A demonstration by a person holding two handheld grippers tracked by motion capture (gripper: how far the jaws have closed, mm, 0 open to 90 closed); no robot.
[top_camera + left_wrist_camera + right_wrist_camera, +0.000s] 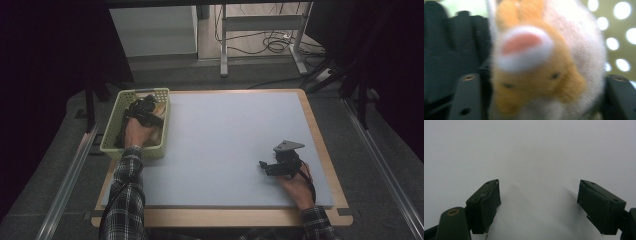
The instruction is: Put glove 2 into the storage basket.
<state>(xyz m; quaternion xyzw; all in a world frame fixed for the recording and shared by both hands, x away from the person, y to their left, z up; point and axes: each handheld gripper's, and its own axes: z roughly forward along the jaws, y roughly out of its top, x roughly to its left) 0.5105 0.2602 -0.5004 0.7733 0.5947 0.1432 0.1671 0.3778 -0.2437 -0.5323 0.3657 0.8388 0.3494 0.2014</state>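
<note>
A plush toy (541, 75), orange and white with a pink-and-white ear or nose, lies between the jaws of my left gripper (543, 78). The jaws stand wide apart on either side of the toy, and a dark gap shows beside the left one. Seen from the high view, my left gripper (145, 107) is down inside the pale green perforated basket (142, 91) at the table's left. My right gripper (265, 167) rests low over the grey mat (225, 135) near the right front, open; between its fingers (539, 197) there is only bare mat.
The basket wall (616, 27) with its round holes stands just behind the toy. A dark object (446, 50) lies beside the toy in the basket. The mat covers a wooden table (320, 135); desk legs and cables (270, 42) lie on the floor beyond.
</note>
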